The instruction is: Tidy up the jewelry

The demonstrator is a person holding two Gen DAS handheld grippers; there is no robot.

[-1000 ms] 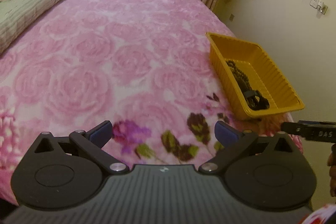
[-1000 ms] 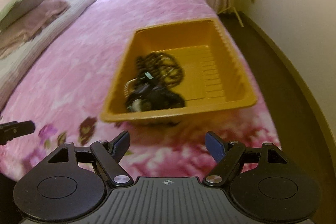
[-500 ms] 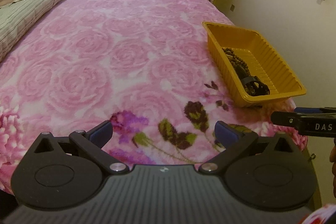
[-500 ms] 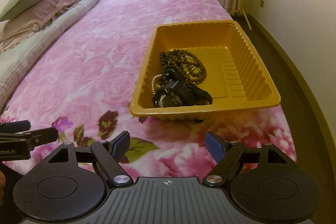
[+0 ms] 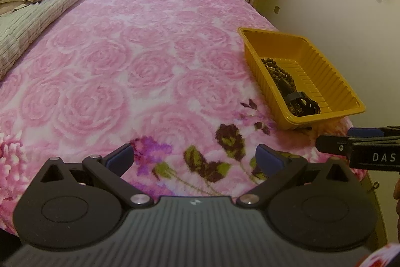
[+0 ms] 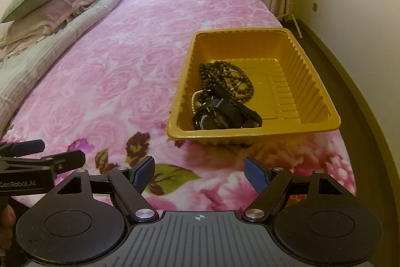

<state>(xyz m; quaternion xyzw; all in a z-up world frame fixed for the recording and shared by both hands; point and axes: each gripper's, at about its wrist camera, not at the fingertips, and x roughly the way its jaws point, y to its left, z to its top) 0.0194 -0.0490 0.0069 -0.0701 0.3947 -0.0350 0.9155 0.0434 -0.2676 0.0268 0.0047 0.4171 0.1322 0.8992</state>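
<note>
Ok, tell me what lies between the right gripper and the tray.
Only bare floral blanket lies between the open right gripper and the yellow tray; the right wrist view shows it.

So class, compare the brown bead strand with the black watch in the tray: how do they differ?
The bead strand is brown, made of small round beads, and lies looped toward the tray's middle. The watch is black, with a flat strap, and sits at the near wall. Both lie tangled together in the tray.

The right gripper [image 6: 199, 172] has drawn back from the yellow tray [image 6: 315, 81] on the bed, and the left gripper [image 6: 37, 154] now shows beside it.
</note>
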